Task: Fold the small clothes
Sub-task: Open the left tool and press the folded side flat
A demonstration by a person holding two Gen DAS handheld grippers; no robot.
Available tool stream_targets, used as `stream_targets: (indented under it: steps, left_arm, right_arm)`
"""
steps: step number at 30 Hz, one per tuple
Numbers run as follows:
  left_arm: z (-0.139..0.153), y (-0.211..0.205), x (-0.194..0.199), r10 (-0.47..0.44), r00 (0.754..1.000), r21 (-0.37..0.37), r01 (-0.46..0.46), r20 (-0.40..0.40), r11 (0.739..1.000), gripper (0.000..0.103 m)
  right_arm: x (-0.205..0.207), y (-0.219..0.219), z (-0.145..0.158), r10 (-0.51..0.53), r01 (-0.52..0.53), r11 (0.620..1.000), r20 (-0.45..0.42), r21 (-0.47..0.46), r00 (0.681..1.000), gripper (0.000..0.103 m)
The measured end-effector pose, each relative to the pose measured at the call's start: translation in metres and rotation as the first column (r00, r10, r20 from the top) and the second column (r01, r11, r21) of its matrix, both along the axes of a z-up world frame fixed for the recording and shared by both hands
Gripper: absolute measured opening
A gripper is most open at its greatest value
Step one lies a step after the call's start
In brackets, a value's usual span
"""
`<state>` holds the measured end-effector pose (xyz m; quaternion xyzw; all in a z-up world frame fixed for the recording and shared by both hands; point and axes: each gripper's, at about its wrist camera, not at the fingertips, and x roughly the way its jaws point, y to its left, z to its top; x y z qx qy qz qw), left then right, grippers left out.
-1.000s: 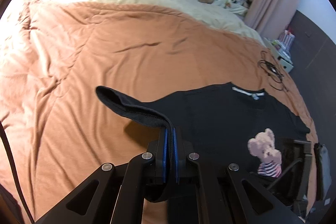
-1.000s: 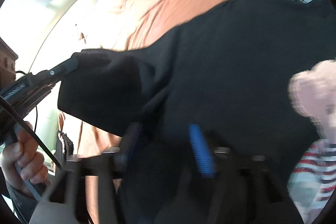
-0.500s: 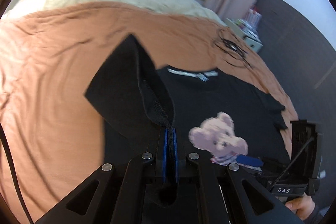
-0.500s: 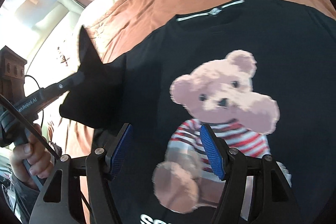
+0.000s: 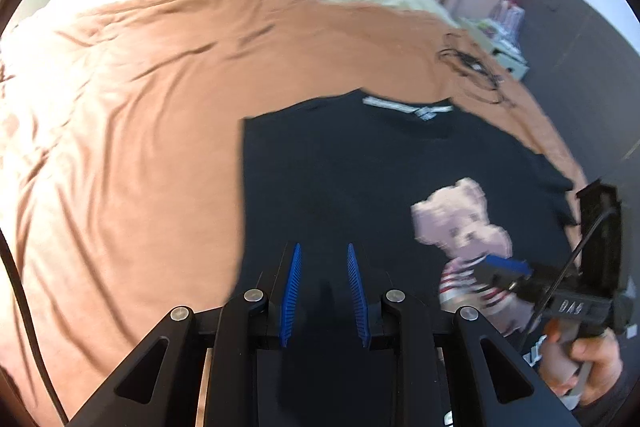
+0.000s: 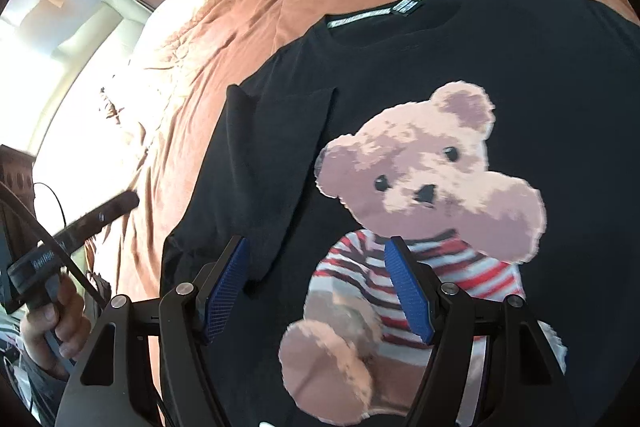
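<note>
Black T-shirt (image 5: 360, 163) flat on the orange bedspread (image 5: 140, 107), its sleeve (image 6: 276, 163) now folded onto the chest beside the bear print (image 6: 420, 187), left hand-held gripper (image 5: 323, 291) has let go, pads parted and empty, right hand-held gripper (image 6: 320, 287) wide as before over the print

Matt black cloth tee (image 6: 520, 59); rumpled, prob. cotton, blanket (image 5: 140, 115).

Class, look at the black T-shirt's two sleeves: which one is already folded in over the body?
The wearer's right sleeve, lying flat beside the bear print; the other sleeve is spread out on the orange blanket.
</note>
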<state>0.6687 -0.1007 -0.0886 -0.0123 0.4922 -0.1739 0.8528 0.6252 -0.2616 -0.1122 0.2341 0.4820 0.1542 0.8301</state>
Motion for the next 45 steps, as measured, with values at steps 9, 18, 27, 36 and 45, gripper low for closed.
stream_targets:
  steps: [9, 18, 27, 36, 45]
  left_arm:
    - [-0.049, 0.043, -0.009, 0.074, 0.994, 0.088, -0.067, -0.077, 0.994, 0.026]
    - [-0.085, 0.053, -0.013, 0.111, 0.988, 0.164, -0.092, -0.11, 0.982, 0.026]
    - [-0.054, 0.06, -0.045, 0.125, 0.99, 0.17, -0.112, -0.07, 0.979, 0.026]
    - [-0.005, 0.048, -0.092, 0.123, 0.992, 0.11, -0.12, -0.022, 0.987, 0.026]
    - [0.04, 0.015, -0.147, 0.089, 0.995, 0.065, -0.092, 0.043, 0.994, 0.047]
  right_arm:
    - [0.017, 0.051, -0.029, 0.066, -0.063, 0.996, -0.05, 0.059, 0.997, 0.033]
    - [0.013, 0.066, -0.031, 0.071, -0.071, 0.997, -0.089, -0.004, 0.994, 0.015]
    - [-0.01, 0.075, 0.007, 0.099, -0.101, 0.99, -0.028, -0.102, 0.995, 0.016]
    - [-0.071, 0.04, 0.059, 0.073, -0.06, 0.985, 0.075, -0.164, 0.995, 0.064]
    - [-0.15, -0.014, 0.109, 0.001, 0.023, 0.984, 0.132, -0.176, 0.991, 0.075]
